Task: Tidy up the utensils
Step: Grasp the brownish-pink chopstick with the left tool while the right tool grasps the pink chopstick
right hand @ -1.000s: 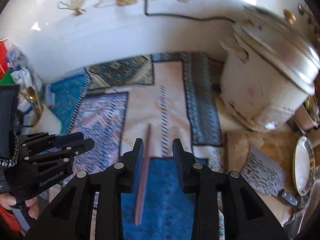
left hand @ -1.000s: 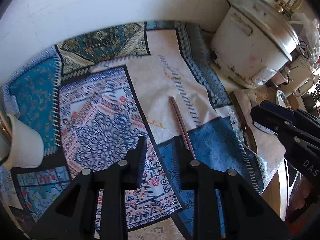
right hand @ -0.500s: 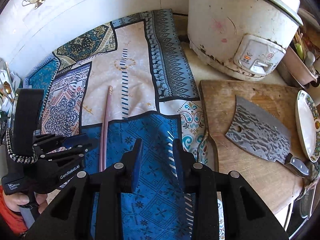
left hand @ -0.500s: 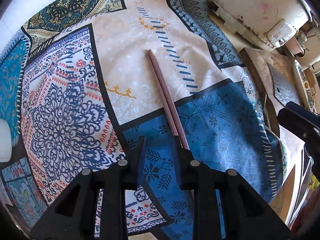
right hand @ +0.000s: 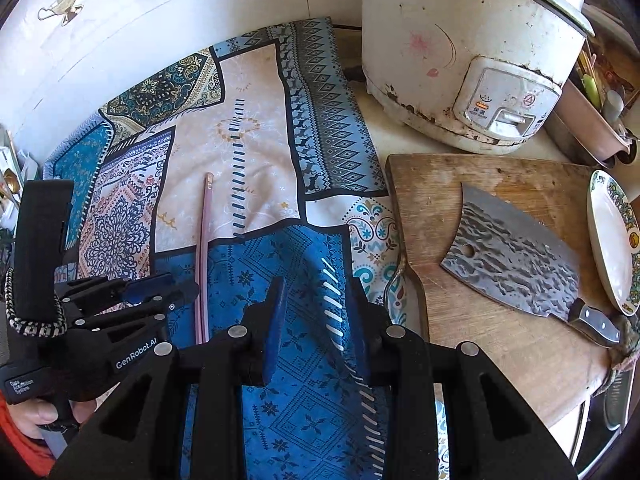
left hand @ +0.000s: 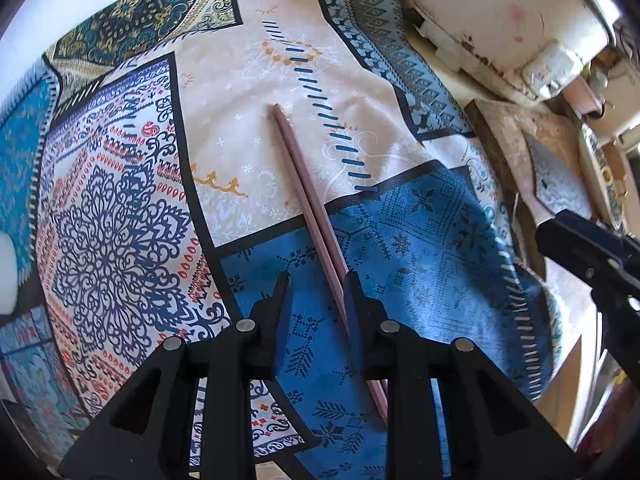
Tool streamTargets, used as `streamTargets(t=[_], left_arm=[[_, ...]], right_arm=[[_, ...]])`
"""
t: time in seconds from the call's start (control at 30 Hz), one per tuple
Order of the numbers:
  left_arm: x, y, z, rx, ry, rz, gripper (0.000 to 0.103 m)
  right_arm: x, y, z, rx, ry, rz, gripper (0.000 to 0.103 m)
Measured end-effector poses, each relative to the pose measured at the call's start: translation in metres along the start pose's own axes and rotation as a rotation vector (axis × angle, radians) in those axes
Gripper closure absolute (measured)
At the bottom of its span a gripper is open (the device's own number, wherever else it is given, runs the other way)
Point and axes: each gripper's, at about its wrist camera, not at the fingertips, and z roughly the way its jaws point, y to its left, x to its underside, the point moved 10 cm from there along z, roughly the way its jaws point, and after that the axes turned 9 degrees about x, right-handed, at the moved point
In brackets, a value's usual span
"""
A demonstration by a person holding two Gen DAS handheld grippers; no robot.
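A pair of pinkish-brown chopsticks (left hand: 308,196) lies side by side on the patterned cloth (left hand: 120,208), running from its pale panel onto the blue panel. My left gripper (left hand: 316,292) hangs just above their near half, open. The sticks pass close along the inner side of its right finger (left hand: 354,300), and the left finger stands apart from them. My right gripper (right hand: 316,296) is open over the blue panel with nothing between its fingers. From there the chopsticks (right hand: 204,252) lie to its left, beside the left gripper (right hand: 176,286), which a hand holds.
A worn white rice cooker (right hand: 460,60) stands at the back right. A wooden cutting board (right hand: 500,340) at the right carries a cleaver (right hand: 512,256), with a plate (right hand: 608,240) at its far edge. A white cup (left hand: 6,272) sits at the cloth's left end, with the wall behind.
Both grippers have sunk toward the cloth and tipped further down. The left one now stands over the chopsticks' near half. The right one has shifted right, off the chopsticks.
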Motion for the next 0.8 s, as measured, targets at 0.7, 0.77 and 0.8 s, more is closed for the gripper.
streamTargets(t=[0.7,0.77,0.8], left_arm=[[0.004,0.063,-0.015,-0.126,-0.040,0.005,0.099],[0.007,0.076,-0.020,-0.113,-0.038,-0.014,0.099],[0.009,0.080,-0.021,-0.091,-0.031,-0.020,0.099]], right_arm=[[0.012,0.040,0.015,-0.101,0.057,-0.012,0.076],[0.013,0.054,0.020,-0.134,0.072,-0.024,0.076],[0.014,0.061,0.024,-0.145,0.082,-0.031,0.076]])
